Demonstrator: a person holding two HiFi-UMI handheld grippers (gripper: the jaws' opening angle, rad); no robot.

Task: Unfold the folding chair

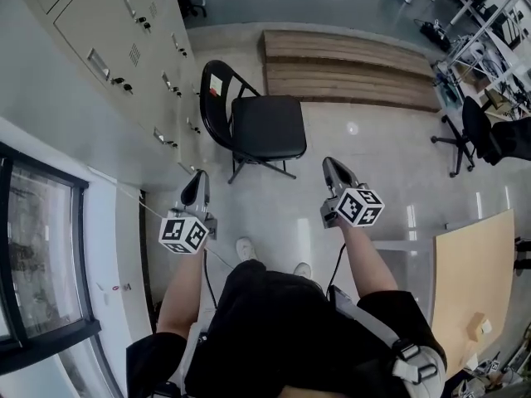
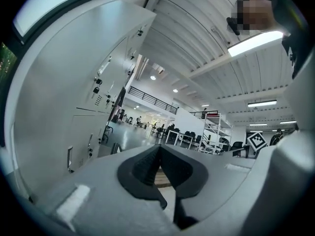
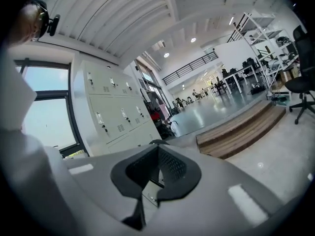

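Observation:
The black folding chair (image 1: 267, 127) stands unfolded on the floor beside the lockers, its seat flat and its backrest toward the left of the head view. My left gripper (image 1: 199, 181) hangs in the air on the near side of the chair, level with its left front leg, jaws shut with nothing between them (image 2: 158, 149). My right gripper (image 1: 332, 166) is also in the air, to the right of the chair and clear of it, jaws shut and empty (image 3: 156, 149). Neither gripper touches the chair.
Grey lockers (image 1: 124, 48) line the wall left of the chair. A low wooden step platform (image 1: 348, 69) lies behind it. A black office chair (image 1: 469, 135) stands at the right, a wooden tabletop (image 1: 473, 264) at the near right, and a window (image 1: 41, 255) at the left.

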